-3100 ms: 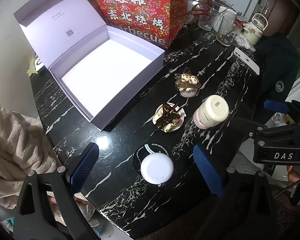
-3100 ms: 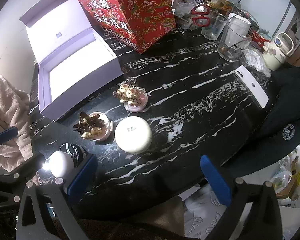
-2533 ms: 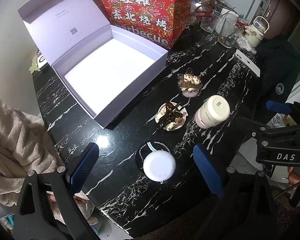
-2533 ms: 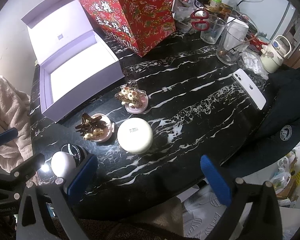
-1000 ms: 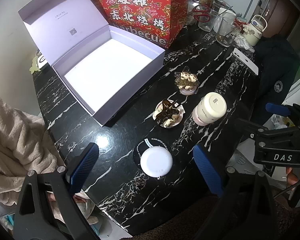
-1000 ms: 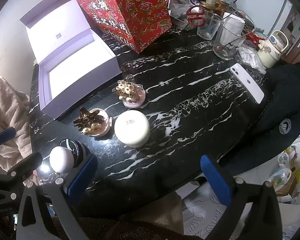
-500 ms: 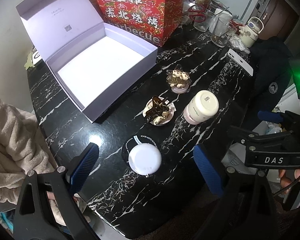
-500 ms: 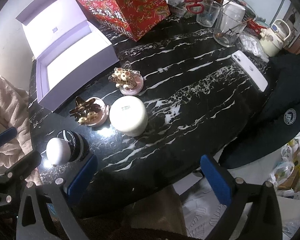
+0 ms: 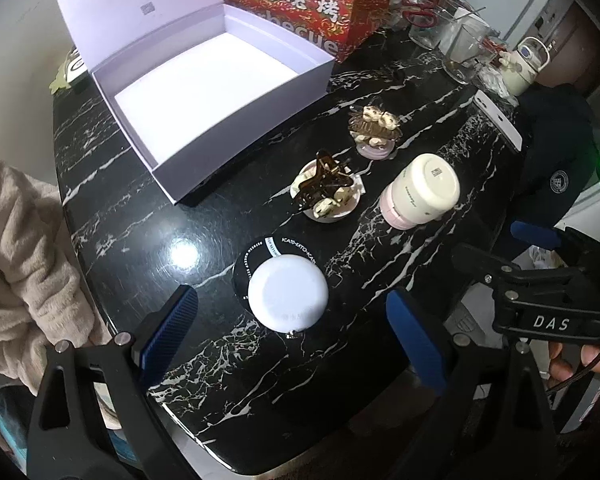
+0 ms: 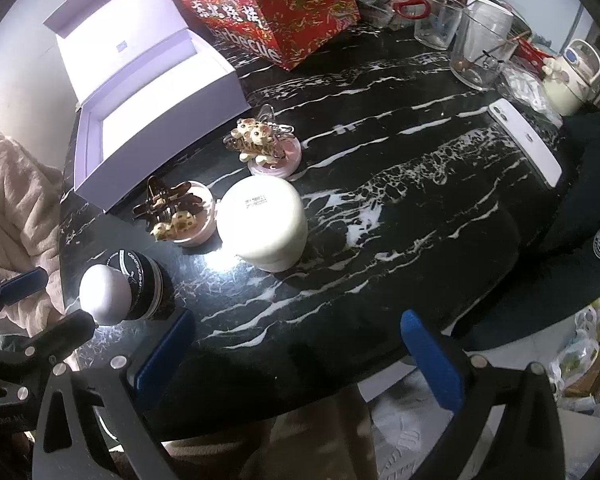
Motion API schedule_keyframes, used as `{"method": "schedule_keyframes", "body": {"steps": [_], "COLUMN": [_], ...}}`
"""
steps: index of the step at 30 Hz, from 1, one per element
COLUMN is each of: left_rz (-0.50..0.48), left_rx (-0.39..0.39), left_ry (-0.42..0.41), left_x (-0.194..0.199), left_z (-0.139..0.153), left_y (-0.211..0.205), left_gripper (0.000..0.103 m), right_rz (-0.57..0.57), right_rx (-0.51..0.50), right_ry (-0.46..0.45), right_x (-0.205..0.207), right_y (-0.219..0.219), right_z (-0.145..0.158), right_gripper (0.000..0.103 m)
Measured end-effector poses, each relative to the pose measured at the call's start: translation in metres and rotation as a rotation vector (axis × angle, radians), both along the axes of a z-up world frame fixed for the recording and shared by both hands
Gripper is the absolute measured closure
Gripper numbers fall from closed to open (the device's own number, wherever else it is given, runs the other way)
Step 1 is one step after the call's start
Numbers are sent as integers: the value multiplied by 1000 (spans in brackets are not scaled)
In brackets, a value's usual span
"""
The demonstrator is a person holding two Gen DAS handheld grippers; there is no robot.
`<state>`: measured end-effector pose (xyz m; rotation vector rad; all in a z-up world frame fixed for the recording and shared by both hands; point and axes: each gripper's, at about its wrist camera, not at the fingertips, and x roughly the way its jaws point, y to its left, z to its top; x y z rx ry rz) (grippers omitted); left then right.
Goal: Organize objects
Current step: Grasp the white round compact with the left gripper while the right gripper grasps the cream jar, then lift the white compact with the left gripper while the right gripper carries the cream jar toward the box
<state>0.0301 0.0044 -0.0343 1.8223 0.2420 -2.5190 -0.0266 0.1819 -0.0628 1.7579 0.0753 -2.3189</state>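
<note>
The black jar w/ white cap [image 9: 286,294] stood on the marble table [image 9: 148,216], just ahead of the left gripper [image 9: 292,328], between its 2 spread fingers, untouched. Cream jar [image 10: 262,222] sat ahead of the right gripper [image 10: 300,346], also spread, empty. Open lilac box [image 9: 204,92] lay behind.

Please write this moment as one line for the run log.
stage: before first pick | left gripper: open, above black jar with white domed lid | right gripper: open, empty | open lilac box: empty
</note>
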Motion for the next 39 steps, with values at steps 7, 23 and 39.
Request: {"method": "schedule_keyframes", "body": {"steps": [7,23,39], "left_rz": [26,59,77], "left_rx": [12,26,48], "left_ry": [16,32,39], "left_x": [3,-3,-7], "left_z": [-12,-36,-45], "left_y": [0,0,-5], "left_gripper": [14,33,53], "right_rz": [51,159,215], "right_rx": [6,-43,-42], "right_ry": [76,199,214], "right_x": [-2,-18,-29], "right_y": [-6,-20,-28], "right_z": [-6,-15,-18], "right_gripper": [0,33,47]}}
